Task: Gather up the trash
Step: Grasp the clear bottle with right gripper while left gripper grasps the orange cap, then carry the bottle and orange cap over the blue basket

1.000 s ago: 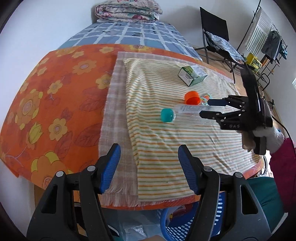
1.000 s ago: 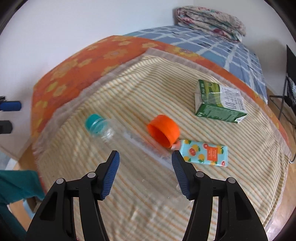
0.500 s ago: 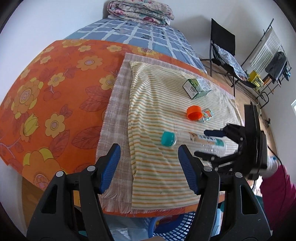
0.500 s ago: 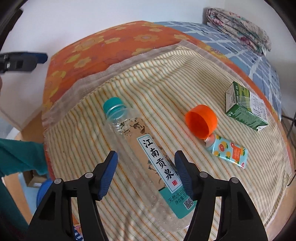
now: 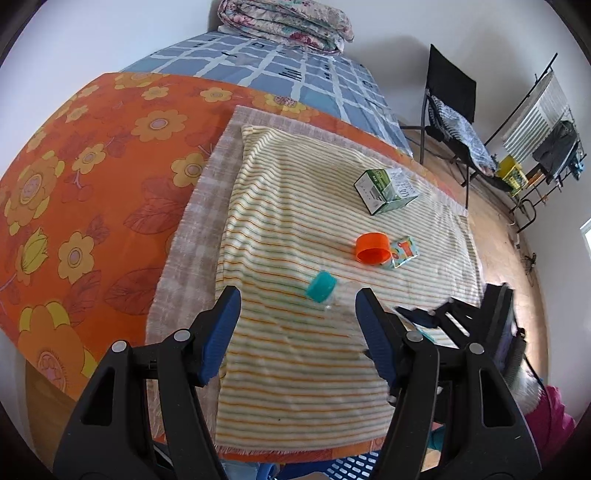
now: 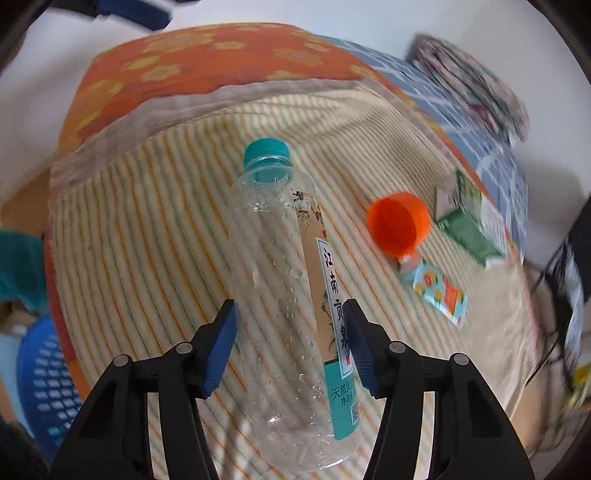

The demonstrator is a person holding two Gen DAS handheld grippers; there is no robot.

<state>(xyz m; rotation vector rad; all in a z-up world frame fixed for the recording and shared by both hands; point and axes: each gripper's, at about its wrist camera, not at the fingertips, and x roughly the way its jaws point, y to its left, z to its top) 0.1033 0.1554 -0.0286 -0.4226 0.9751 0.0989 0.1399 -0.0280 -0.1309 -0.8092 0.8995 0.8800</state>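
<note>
A clear plastic bottle [image 6: 280, 295] with a teal cap [image 6: 266, 149] lies lengthwise between the pads of my right gripper [image 6: 290, 321]. The jaws are closing and the blue pads touch both of its sides. From the left wrist view I see the bottle's cap [image 5: 321, 290] on the striped cloth [image 5: 295, 229]. My left gripper [image 5: 297, 306] hovers open over the cloth's near part with nothing between its fingers. An orange cap [image 6: 399, 225], a small fruit-print packet [image 6: 439, 291] and a green carton [image 6: 469, 225] lie farther back on the cloth.
A blue slotted basket [image 6: 40, 376] stands on the floor below the table's near edge. The orange flowered tablecloth [image 5: 92, 177] covers the table's left side. A bed with a folded quilt [image 5: 284, 20] is behind, with a black chair [image 5: 450, 96] and a rack to the right.
My right gripper has come down over the bottle and its pads have narrowed onto it. The left gripper has shifted sideways and rolled slightly, still open.
</note>
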